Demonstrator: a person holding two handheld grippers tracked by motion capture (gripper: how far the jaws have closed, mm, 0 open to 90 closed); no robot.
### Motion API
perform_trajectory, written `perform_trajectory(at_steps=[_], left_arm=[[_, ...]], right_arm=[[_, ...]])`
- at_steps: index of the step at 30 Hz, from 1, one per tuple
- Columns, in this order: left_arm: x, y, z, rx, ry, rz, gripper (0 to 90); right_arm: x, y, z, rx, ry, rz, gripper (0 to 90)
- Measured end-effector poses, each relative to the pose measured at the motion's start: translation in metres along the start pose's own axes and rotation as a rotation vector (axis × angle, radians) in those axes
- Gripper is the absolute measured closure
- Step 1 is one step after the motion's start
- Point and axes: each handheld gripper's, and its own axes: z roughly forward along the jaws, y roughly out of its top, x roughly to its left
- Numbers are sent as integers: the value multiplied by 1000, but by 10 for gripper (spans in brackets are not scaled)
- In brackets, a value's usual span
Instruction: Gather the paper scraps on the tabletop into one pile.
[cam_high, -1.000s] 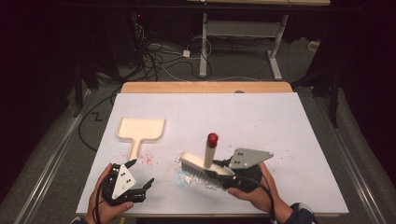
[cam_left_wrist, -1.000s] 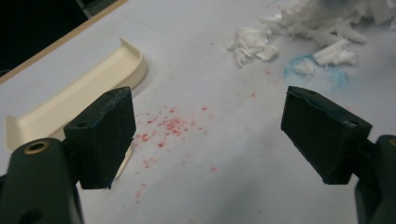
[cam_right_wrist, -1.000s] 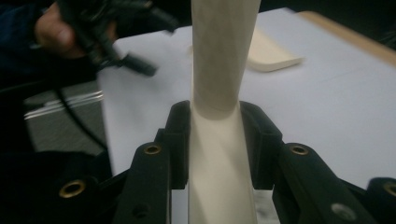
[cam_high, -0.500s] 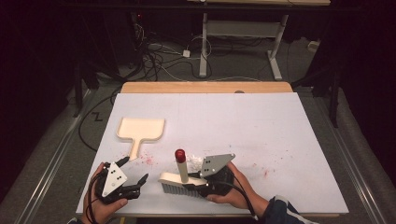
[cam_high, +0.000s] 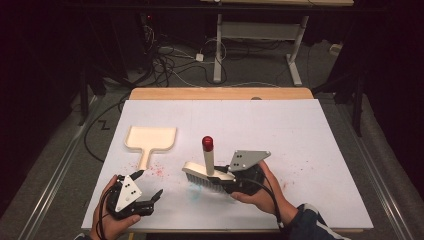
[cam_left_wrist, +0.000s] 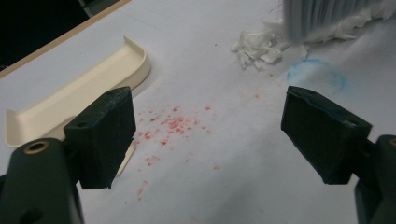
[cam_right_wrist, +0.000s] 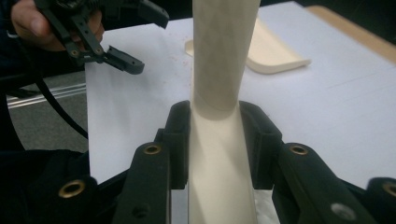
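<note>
Two grippers work: right gripper (cam_high: 227, 180) clamps the brush (cam_high: 206, 172) mid-sweep; left gripper (cam_high: 150, 200), jaws apart, should fetch the dustpan (cam_high: 150, 140).

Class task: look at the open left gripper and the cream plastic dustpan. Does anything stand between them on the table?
Nothing solid does. Between the left gripper and the cream plastic dustpan lie only scattered red crumbs on the white table.

open tool (cam_left_wrist: 212, 140) over red specks (cam_left_wrist: 170, 126), cream dustpan (cam_left_wrist: 79, 95) at left, brush bristles (cam_left_wrist: 322, 16) touching white shreds (cam_left_wrist: 261, 46)
</note>
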Motion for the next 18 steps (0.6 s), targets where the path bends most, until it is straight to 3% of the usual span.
perform_trajectory(at_steps=[6, 10, 14, 18], left_arm=[[-3, 0, 2, 15, -15, 17, 169], [-5, 0, 2, 28, -23, 17, 192], [-6, 1, 4, 34, -23, 22, 192], [-9, 2, 6, 43, -28, 33, 191]], right_arm=[[2, -4, -38, 1, -33, -24, 679], [0, -22, -64, 41, -95, -38, 679], [-5, -47, -92, 66, -116, -33, 679], [-9, -65, -108, 101, -123, 0, 679]])
